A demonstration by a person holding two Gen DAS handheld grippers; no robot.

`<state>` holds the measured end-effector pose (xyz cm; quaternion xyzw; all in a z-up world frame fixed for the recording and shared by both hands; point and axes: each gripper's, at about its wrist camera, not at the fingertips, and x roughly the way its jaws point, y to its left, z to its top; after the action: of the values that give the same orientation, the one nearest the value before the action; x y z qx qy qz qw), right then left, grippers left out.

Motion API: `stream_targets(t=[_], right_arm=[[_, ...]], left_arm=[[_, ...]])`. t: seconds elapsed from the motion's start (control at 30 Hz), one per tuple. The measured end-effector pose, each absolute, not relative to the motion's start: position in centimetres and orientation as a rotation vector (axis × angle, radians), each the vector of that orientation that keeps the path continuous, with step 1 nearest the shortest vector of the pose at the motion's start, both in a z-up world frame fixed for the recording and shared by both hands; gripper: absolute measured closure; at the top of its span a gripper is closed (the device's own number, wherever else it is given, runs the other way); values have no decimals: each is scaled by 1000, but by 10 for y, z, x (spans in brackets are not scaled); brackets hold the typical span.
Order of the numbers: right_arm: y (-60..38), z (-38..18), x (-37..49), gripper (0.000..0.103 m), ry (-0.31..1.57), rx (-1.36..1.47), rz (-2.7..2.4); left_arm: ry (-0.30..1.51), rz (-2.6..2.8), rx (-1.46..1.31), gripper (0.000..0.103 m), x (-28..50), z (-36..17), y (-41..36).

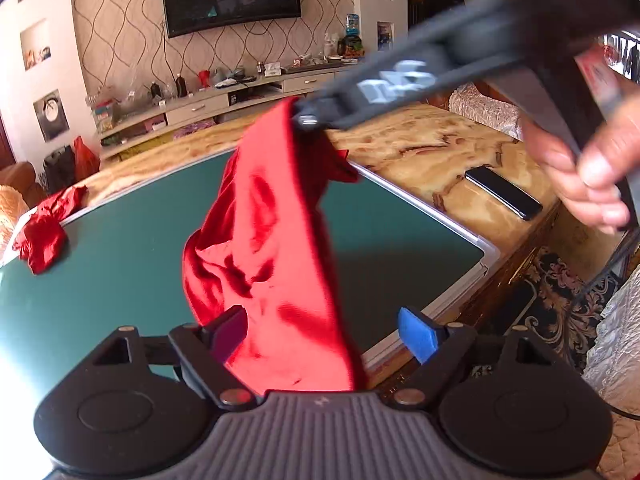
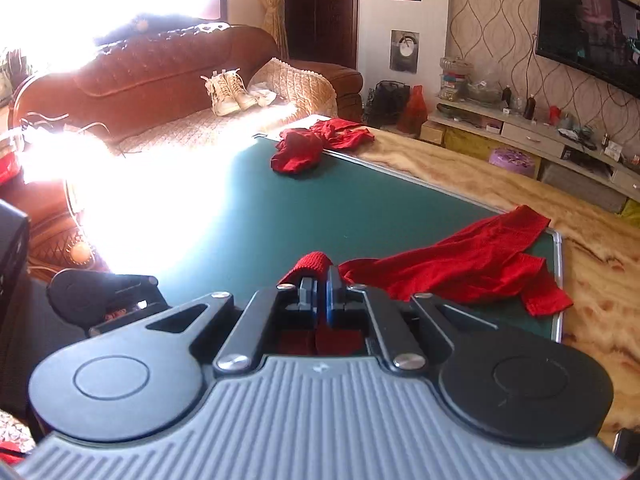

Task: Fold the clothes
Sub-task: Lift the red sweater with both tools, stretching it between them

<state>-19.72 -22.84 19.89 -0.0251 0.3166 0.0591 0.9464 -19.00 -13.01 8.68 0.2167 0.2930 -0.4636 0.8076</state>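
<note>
My left gripper (image 1: 322, 334) stands wide apart, its purple pad and blue pad (image 1: 418, 334) well separated, and a red garment (image 1: 272, 248) hangs down between them, its lower part dropping behind the gripper body where I cannot see it; the cloth brushes the purple pad's side, though I cannot tell whether it truly touches, and the blue pad is clear of it. That garment dangles from my right gripper (image 1: 308, 120), which reaches in from the upper right of the left wrist view with its tips pinched on the cloth's top edge, my right hand (image 1: 588, 168) wrapped around its handle. From the right wrist view, the right gripper (image 2: 320, 280) has its 2 fingers pressed together on a fold of the red fabric, a rolled bit poking out just past the tips. The garment hangs above a green board (image 1: 120, 272) lying on a marbled table (image 1: 420, 148). A 2nd red garment (image 2: 472, 264) lies spread on the board's near corner, partly over its edge, and a 3rd crumpled red piece (image 2: 316, 146) sits at the far corner. A dark phone (image 1: 504, 192) rests on the table beside the board.
</note>
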Motion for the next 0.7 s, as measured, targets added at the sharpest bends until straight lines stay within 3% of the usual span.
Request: stream_targets(t=[0.17,0.2,0.27,0.33,0.37,0.7], right_arm=[[-223,207,-195,97,628,-51,117],[-224,209,-197,97,624,-45,108],[-229,213,-203,97,621,-31,81],[-238,214,-209,97,627,-11,59],[-241,214,-212,97,632,-4,51],[-240,223,-277,97,625,-10,19]], left_arm=[[588,-814,537,16,-189,72,-148],[611,-806,511,20,-181,69,-146],[656,-833,461,37,-170,64,-140],[700,-896,385,87,-157,63,-129],[697,-919,351,91,-153,66,-121],[613,-1016,333,95,-161,139,-67]])
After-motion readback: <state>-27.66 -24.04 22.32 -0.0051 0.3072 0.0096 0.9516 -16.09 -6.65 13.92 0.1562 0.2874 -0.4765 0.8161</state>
